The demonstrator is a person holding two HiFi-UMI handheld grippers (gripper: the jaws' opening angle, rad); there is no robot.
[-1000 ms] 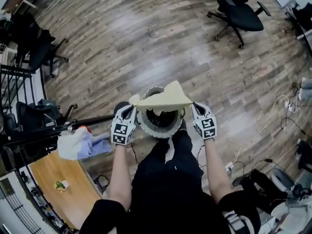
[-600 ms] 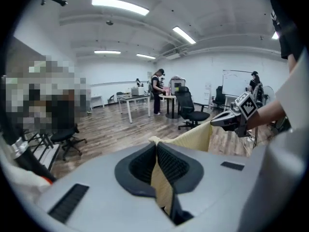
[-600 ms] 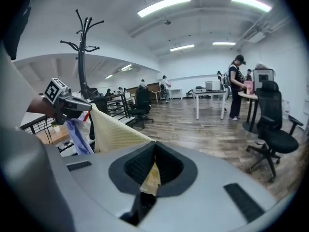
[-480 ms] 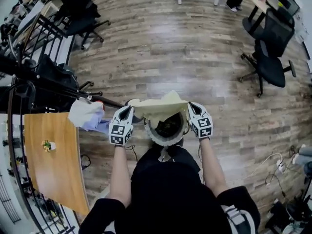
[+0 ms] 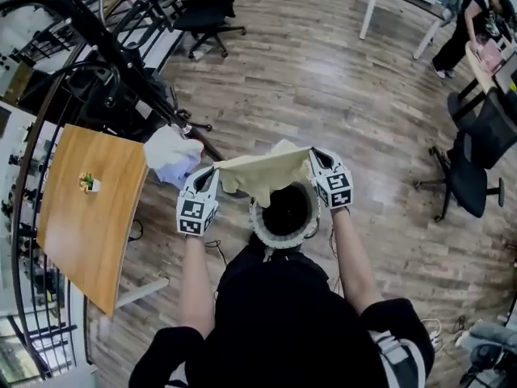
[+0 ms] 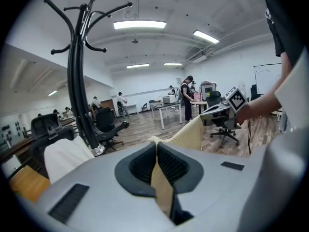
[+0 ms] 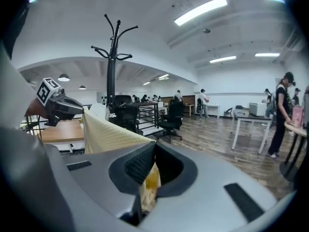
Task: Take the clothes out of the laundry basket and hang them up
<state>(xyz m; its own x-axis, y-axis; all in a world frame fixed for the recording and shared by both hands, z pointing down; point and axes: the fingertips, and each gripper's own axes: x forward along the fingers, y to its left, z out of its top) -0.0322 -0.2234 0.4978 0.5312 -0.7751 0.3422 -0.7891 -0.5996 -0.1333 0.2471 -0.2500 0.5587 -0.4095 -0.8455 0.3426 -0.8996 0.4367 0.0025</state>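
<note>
A pale yellow cloth [image 5: 262,172] is stretched between my two grippers above the round white laundry basket [image 5: 284,217] on the floor. My left gripper [image 5: 212,171] is shut on the cloth's left corner, and in the left gripper view the yellow fabric [image 6: 161,187] is pinched between the jaws. My right gripper [image 5: 313,157] is shut on the right corner, with the cloth [image 7: 108,134] running from its jaws toward the other gripper. A black coat stand [image 5: 121,59] rises at the upper left, with a white garment [image 5: 171,153] hanging on it.
A wooden table [image 5: 85,225] with a small plant stands at the left. Black office chairs [image 5: 477,164] sit at the right and top. A person [image 5: 464,23] stands by a desk at the top right. A black railing [image 5: 32,136] runs along the left side.
The view has swung left: the coat stand and wooden table have come further into view. The yellow cloth stays stretched between both grippers over the basket.
</note>
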